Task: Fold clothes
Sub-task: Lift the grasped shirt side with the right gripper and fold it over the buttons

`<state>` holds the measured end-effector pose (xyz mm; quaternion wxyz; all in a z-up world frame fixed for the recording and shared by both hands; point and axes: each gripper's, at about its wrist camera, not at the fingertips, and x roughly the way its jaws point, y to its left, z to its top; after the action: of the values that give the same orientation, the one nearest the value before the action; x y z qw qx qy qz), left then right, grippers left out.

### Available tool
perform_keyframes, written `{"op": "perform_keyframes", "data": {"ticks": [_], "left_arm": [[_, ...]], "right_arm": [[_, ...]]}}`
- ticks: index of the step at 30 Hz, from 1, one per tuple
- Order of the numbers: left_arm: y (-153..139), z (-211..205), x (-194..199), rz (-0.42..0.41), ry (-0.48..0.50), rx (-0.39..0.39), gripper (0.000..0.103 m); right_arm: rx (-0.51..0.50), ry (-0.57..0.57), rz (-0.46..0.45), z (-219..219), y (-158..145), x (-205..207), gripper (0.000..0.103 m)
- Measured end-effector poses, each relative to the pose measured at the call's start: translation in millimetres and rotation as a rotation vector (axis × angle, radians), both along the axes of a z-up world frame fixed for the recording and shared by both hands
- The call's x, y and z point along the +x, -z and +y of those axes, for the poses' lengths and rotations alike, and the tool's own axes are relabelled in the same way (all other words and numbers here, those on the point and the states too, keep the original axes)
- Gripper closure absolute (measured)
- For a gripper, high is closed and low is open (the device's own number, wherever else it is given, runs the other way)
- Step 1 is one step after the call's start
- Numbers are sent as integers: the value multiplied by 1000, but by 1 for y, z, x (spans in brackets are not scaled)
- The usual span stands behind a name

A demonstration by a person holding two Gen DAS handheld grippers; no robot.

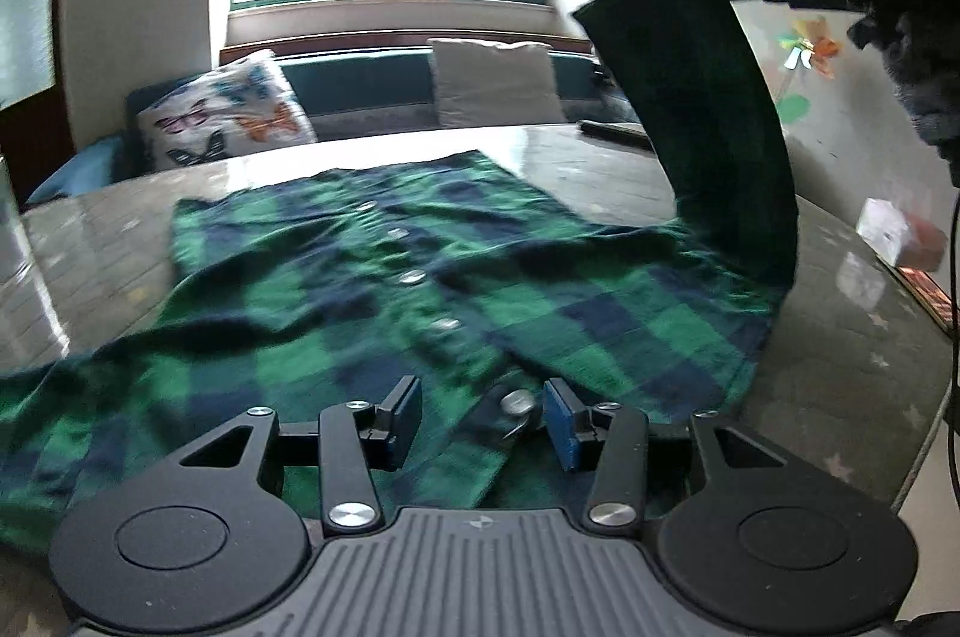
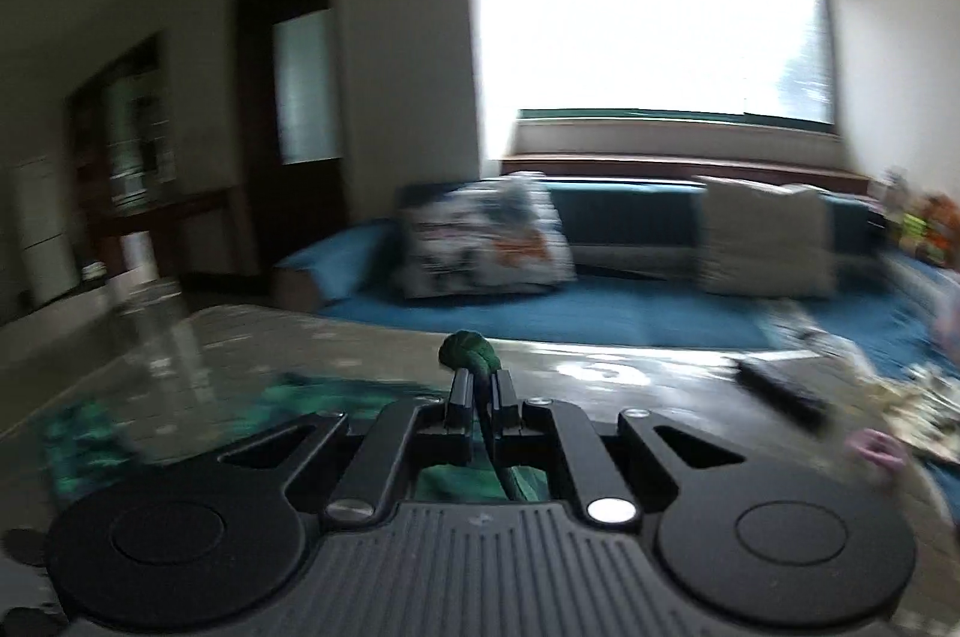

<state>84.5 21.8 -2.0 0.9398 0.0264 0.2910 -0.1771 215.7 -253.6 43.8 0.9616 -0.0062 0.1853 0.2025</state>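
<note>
— Where's the shirt (image 1: 420, 277) now?

— Spread button-side up on the table (image 1: 840, 367), a green and navy check, most of it lying flat. One sleeve (image 1: 708, 109) is up in the air on the right side, hanging in a long dark strip from the right gripper (image 2: 477, 388).

— So that one has hold of it?

— Yes, its two fingers are pressed together on a bunched bit of the sleeve end; a little knot of green cloth (image 2: 471, 346) pokes out past the tips.

— And the other one?

— The left gripper (image 1: 480, 412) sits low over the near hem, fingers spread, with a button (image 1: 519, 402) and the front edge between them. It isn't pinching anything, as far as I can see.

— How do you reckon the stuff behaves?

— Soft and light, I'd say. The lifted sleeve droops straight down under its own weight and the body has rumpled into shallow creases. It looks like flannel, so probably not slippery, but it'll sag and drag the rest along if pulled hard.

— Where would you take it?

— By edges and seams: the cuff, the hem, the buttoned front, where the cloth is doubled. A pinch in the open middle would likely just tent it up.
</note>
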Motion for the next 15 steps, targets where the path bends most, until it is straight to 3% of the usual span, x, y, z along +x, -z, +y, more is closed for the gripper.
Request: {"op": "perform_keyframes", "data": {"ticks": [7,12,15], "left_arm": [[6,32,-15,3,-73,-29,55],[10,48,-23,7,-112,-46,55],[12,53,-24,15,-127,-48,55]], "right_arm": [[-36,-240,50,106,13,-9,98],[-62,-365,124,158,37,-20,98],[-81,-437,183,177,52,-28,90]]}}
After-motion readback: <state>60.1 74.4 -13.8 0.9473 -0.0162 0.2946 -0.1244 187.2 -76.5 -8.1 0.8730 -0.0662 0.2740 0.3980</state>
